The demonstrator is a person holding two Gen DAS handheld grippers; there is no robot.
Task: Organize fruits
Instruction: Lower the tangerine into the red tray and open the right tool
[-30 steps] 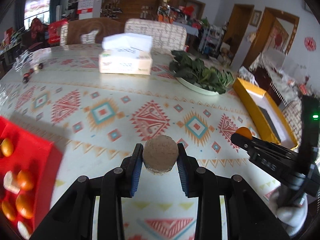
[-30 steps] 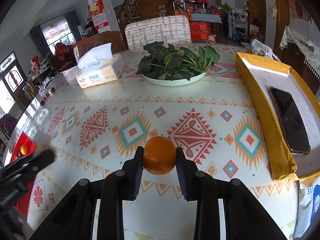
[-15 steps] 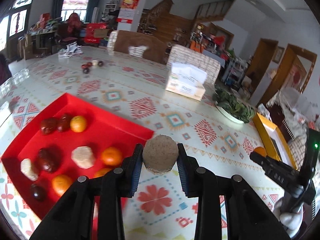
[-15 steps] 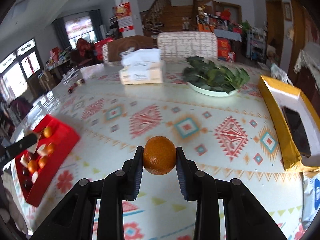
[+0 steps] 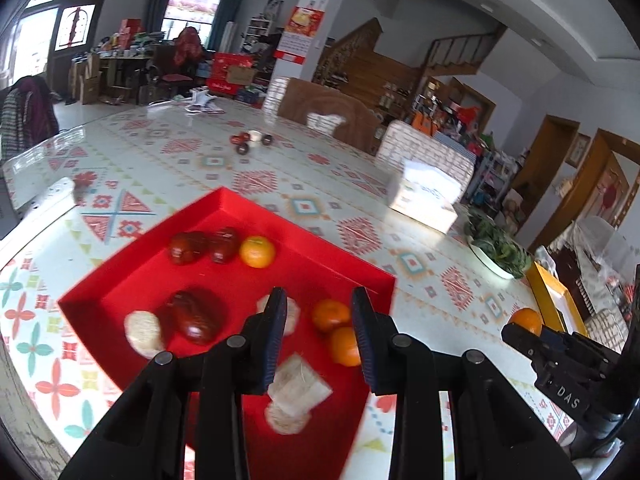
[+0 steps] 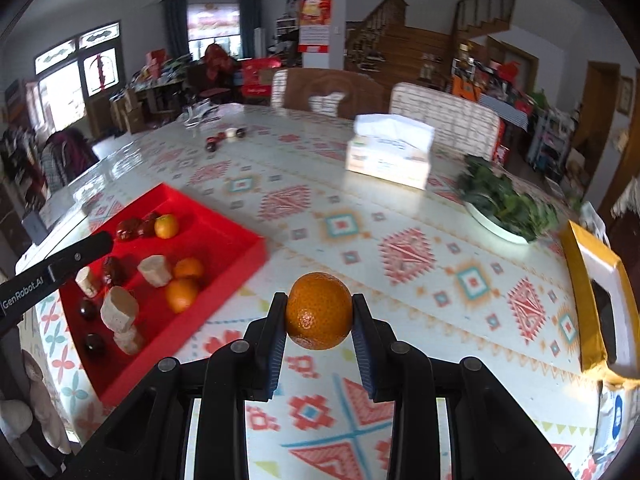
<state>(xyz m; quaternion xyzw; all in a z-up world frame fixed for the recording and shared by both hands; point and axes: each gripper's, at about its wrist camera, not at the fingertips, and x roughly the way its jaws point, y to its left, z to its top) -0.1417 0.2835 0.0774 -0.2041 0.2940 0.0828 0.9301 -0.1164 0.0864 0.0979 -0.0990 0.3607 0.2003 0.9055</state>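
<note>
Patterned table (image 6: 400,216) — red tray (image 6: 224,268) of fruit (image 6: 182,294)

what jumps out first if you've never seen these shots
The bright orange clamped in the right gripper, dead centre of the right wrist view above the patterned tablecloth. Next, the red tray at the table's left, scattered with oranges, dark red fruits and pale beige pieces, with the left gripper over it, its fingers apart and nothing between them.
</note>
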